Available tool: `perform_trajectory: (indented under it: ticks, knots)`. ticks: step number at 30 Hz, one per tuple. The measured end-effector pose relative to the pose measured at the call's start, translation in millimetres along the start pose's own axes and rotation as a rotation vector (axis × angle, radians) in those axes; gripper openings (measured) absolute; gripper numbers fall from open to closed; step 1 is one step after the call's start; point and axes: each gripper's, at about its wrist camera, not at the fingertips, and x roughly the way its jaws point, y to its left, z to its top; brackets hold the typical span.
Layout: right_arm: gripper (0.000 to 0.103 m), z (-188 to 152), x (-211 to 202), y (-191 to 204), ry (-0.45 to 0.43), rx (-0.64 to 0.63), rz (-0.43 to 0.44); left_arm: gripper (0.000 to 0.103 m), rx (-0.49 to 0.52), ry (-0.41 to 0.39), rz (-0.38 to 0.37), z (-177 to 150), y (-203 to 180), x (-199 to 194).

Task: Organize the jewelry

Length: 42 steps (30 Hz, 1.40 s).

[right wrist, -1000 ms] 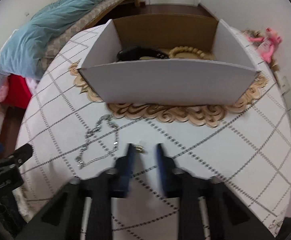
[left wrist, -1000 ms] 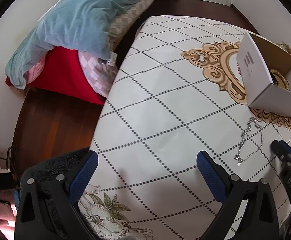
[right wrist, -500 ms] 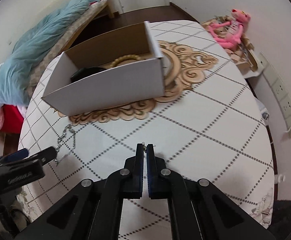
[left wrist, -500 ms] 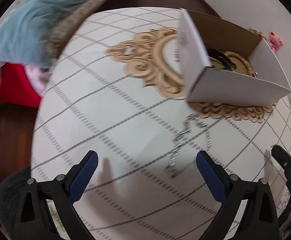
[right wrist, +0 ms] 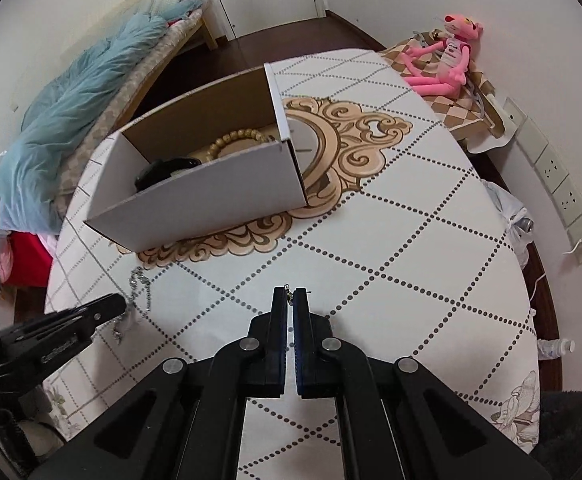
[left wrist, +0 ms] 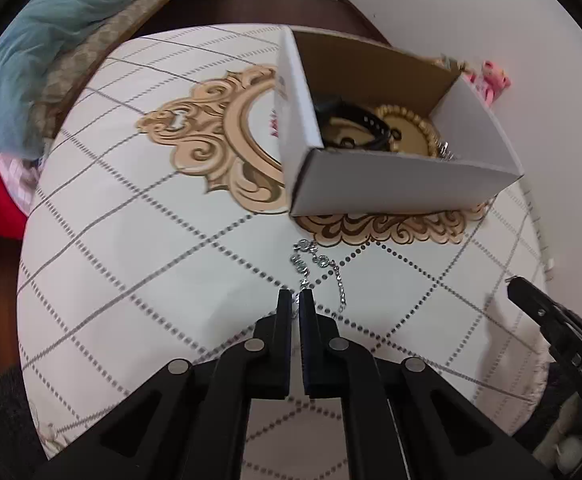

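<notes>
Our left gripper (left wrist: 295,297) is closed down on the chain (left wrist: 315,261), its two fingers nearly touching with a link or two pinched at their tips. The rest of the chain trails forward in a loose loop on the surface (left wrist: 139,264), ending just short of the box (left wrist: 395,184). From the right wrist view the same chain (right wrist: 138,285) runs out from under the left gripper's tip toward the box (right wrist: 211,192).

Our right gripper (right wrist: 290,295) is also pressed almost shut, and a tiny metal piece (right wrist: 290,297) pokes out between the tips; it looks like an earring or a clasp, too small to tell which. It hangs above the surface, well clear of the box.

The box stands open and already holds a bead bracelet (right wrist: 235,140) and a dark band (right wrist: 163,170).

We judge the chain to be light, limp and slippery. It will sag and swing from wherever it is pinched, so a hold near one end leaves a long tail that could catch on the box wall. A hold near the middle would shorten the dangle. The fine links could slide out of smooth fingers, so a firm squeeze suits it, and it should be lifted high enough for the tail to clear the rim. The little piece on the right is stiff but easily dropped, and best released low inside the box.
</notes>
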Motion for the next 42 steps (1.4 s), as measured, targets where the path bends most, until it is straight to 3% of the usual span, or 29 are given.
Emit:
perform_trajectory:
  ticks: [10,13,16,17,18,19,20,25,28,29,30,34,42]
  knots:
    - [0.003,6.4,-22.3,5.7,-0.041,-0.003,0.042,0.001,-0.036,-0.069,-0.079,-7.2,17.4,-57.6]
    - [0.003,6.5,-21.4,6.1,-0.035,0.001,0.047,0.004,-0.058,-0.089,-0.083,2.7,25.0,-55.6]
    - [0.003,3.9,-19.0,6.3,-0.030,0.003,0.037,0.012,-0.054,-0.019,-0.057,10.3,16.2,-32.5]
    - [0.003,3.3,-18.2,5.1,-0.027,0.006,0.035,0.030,-0.048,0.001,-0.058,13.5,13.7,-24.6]
    - [0.003,2.5,-17.3,3.9,-0.025,0.011,0.033,0.062,-0.043,0.020,-0.042,17.1,9.8,-15.1]
    - [0.003,2.0,-16.8,2.6,-0.025,0.014,0.028,0.074,-0.031,0.037,-0.015,20.7,4.4,-3.4]
    - [0.003,1.7,-16.5,1.6,-0.026,0.016,0.023,0.075,-0.025,0.040,-0.014,22.3,1.7,2.4]
    - [0.003,3.0,-16.5,-6.6,-0.029,0.036,0.004,0.075,0.070,0.050,0.086,25.6,-21.3,32.1]
    - [0.003,4.0,-16.9,-11.9,-0.032,0.048,0.000,0.066,0.157,-0.004,0.128,19.7,-34.8,34.5]
    - [0.003,4.5,-16.9,-13.2,-0.032,0.052,0.000,0.042,0.163,-0.020,0.121,18.5,-36.3,32.7]
    - [0.003,4.7,-17.0,-14.4,-0.033,0.054,0.000,0.005,0.166,-0.033,0.116,18.1,-37.1,29.9]
    - [0.003,5.3,-17.3,-16.8,-0.035,0.062,0.003,0.003,0.089,-0.012,0.020,17.9,-24.3,24.5]
    - [0.003,7.2,-32.4,-16.8,-0.064,0.068,0.038,0.002,-0.019,-0.085,-0.097,-2.8,1.9,-36.4]
